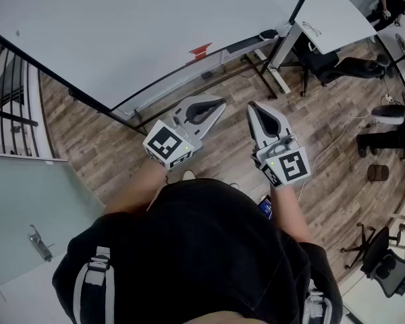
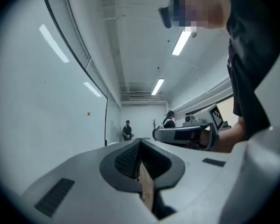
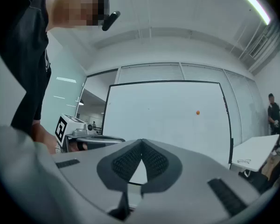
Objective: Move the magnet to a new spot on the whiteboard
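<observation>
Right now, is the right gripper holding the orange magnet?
No, the magnet sits on the whiteboard; the right gripper is shut and empty.

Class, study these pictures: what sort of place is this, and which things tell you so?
Most likely an office or meeting room: a large whiteboard on a stand, a white desk, and a wheeled office chair.

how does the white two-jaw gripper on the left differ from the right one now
In the head view the left gripper slants rightward, while the right gripper points nearly straight ahead. The left gripper sees the white whiteboard at a slant; the right gripper faces it squarely, small orange magnet up right of its jaws. Both are shut and empty.
</observation>
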`<state>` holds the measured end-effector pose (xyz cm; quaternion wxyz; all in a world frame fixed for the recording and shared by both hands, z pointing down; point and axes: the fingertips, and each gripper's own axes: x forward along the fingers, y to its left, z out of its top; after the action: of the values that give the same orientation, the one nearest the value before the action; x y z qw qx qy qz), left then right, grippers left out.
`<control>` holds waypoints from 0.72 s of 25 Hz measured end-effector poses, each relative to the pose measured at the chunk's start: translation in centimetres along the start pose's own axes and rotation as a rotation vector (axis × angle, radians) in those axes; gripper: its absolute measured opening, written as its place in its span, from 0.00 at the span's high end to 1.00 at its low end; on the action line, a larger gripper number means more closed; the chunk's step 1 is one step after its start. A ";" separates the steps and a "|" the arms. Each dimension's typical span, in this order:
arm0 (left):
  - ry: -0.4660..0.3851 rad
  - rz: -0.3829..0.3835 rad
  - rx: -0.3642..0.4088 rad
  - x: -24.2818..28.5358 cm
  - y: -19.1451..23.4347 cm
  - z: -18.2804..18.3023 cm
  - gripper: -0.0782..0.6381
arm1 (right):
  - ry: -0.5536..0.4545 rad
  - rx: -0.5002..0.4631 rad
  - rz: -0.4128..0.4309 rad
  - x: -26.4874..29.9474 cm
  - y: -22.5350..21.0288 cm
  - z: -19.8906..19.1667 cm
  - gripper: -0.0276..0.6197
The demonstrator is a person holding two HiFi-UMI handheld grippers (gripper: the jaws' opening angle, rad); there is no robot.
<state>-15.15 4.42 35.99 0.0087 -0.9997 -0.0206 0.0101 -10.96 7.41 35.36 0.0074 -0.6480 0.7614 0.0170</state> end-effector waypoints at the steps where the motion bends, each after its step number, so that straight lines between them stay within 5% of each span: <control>1: 0.000 0.001 -0.002 0.0 0.0 0.1 0.88 | 0.001 0.004 -0.002 0.0 -0.1 0.0 0.97; 18: -0.018 -0.013 -0.021 0.8 -1.1 -0.1 0.88 | -0.014 0.028 -0.056 -1.9 -1.5 -0.5 0.97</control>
<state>-14.40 5.56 36.14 -0.0018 -0.9994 -0.0274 0.0186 -9.22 9.02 35.87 0.0224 -0.6686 0.7432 0.0107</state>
